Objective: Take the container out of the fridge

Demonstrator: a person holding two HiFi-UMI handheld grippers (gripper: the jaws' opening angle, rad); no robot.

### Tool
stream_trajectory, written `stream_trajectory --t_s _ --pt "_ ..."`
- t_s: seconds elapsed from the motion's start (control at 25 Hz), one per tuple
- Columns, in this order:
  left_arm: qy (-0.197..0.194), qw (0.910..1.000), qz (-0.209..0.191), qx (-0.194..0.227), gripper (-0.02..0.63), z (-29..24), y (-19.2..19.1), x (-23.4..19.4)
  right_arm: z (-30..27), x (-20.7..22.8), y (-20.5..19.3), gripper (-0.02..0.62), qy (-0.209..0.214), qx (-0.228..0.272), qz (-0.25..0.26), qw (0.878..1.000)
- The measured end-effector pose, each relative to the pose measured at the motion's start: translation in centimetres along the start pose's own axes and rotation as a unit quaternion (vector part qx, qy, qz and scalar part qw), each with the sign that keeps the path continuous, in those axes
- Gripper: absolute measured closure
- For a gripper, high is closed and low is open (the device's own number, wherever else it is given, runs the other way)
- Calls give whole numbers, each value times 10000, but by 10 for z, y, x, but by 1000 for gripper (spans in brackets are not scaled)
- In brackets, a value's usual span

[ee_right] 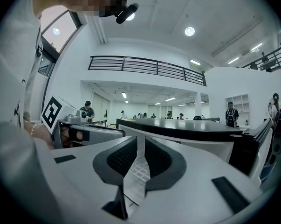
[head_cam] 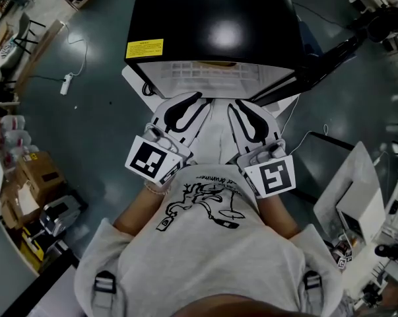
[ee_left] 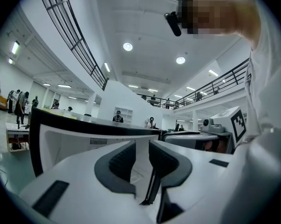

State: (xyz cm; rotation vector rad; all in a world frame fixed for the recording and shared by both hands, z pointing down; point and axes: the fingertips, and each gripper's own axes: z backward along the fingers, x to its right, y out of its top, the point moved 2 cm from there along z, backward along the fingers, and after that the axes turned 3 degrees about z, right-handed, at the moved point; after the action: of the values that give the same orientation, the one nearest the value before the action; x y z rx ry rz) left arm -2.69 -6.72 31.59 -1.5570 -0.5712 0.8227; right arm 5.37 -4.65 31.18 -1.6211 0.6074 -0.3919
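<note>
Head view: fridge (head_cam: 212, 25) front toward person (head_cam: 212, 249)

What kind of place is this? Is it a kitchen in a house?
Not a home kitchen; more likely a big lab or workshop hall. A balcony railing runs overhead, several people stand about, and cardboard boxes and a power strip lie on the floor.

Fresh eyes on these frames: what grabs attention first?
The glossy black-topped fridge with a yellow label dominates the top of the head view. Just below it, the white left gripper and right gripper, both with black pads, point at its white front side by side, jaws slightly apart with nothing gripped. A black-and-white marker cube sits on each, close to the person's chest.
</note>
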Motion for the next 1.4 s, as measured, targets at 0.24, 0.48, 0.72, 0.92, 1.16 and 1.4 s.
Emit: stream_trajectory --t_s 0.24,0.48,0.72,0.92,1.16,1.4 --pt "122 9999 4 -61 508 -9 -6 -15 -11 11 -11 522 -58 -156 7 9999" --pt "184 9996 43 -195 504 -20 -14 -26 -20 24 -22 511 -96 -269 -24 9996" --pt "266 9991 71 -323 491 -30 -24 -36 -28 35 -33 503 -136 -356 -71 9992" --pt "348 9985 199 -360 491 -40 -34 -47 -34 47 -49 495 -308 -445 -156 9984" --pt "460 9972 234 -538 488 -50 -48 -63 -45 59 -61 485 -381 -557 -256 9974" --pt "556 9955 310 -704 477 -56 -62 -83 -60 67 -73 476 -386 -670 -284 9966"
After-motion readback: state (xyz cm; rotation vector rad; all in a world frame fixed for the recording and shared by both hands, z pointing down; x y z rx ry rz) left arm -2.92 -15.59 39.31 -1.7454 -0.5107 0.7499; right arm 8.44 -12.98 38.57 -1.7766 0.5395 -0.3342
